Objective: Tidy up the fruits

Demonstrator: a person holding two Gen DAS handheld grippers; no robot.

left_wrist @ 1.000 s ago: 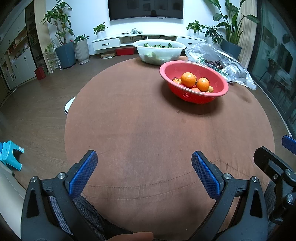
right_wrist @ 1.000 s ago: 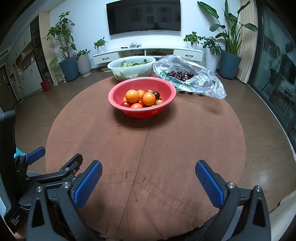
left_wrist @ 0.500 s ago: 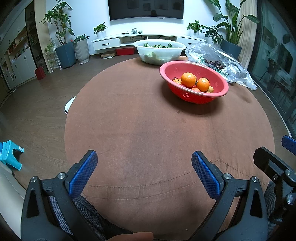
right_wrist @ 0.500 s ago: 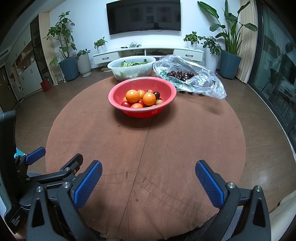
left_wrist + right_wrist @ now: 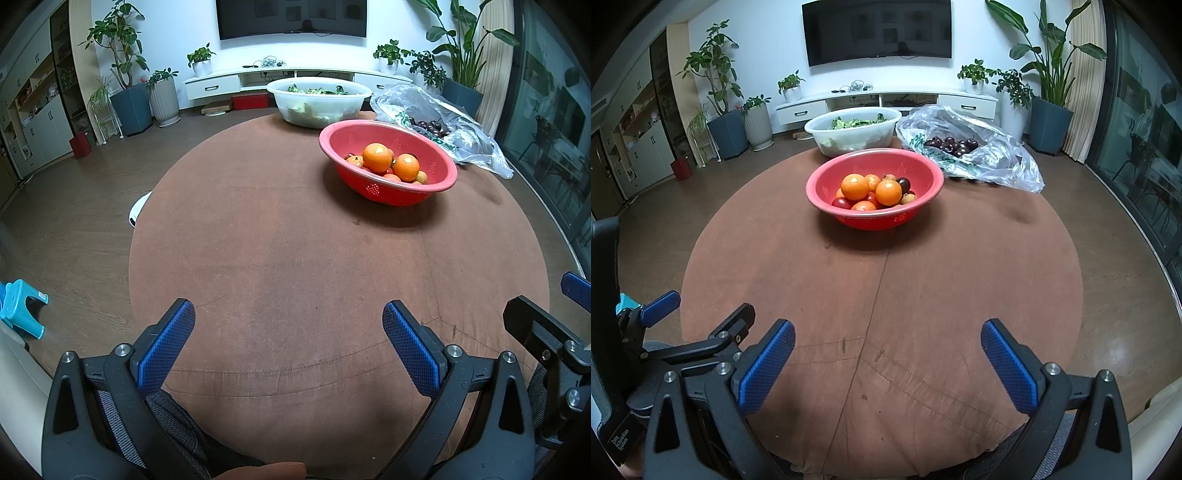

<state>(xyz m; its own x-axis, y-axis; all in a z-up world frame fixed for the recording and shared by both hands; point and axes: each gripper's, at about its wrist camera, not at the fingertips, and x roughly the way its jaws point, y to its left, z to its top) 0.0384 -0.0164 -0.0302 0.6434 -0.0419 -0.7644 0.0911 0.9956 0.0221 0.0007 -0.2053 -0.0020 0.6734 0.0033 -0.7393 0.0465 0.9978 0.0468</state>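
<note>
A red colander bowl point(image 5: 923, 173) point(image 5: 436, 173) sits on the far half of the round brown table point(image 5: 886, 277) point(image 5: 277, 240). It holds oranges point(image 5: 854, 186) point(image 5: 376, 157), small tomatoes and a dark plum. A clear plastic bag point(image 5: 990, 158) point(image 5: 461, 133) with dark cherries lies behind it to the right. My left gripper point(image 5: 288, 321) and my right gripper point(image 5: 886, 339) are both open and empty, low over the table's near edge, far from the bowl.
A white basin of green vegetables point(image 5: 853, 129) point(image 5: 317, 101) stands at the table's far edge. The left gripper's body shows at the right view's lower left point(image 5: 683, 343). Beyond the table are a TV stand and potted plants; a blue stool point(image 5: 20, 306) is on the left floor.
</note>
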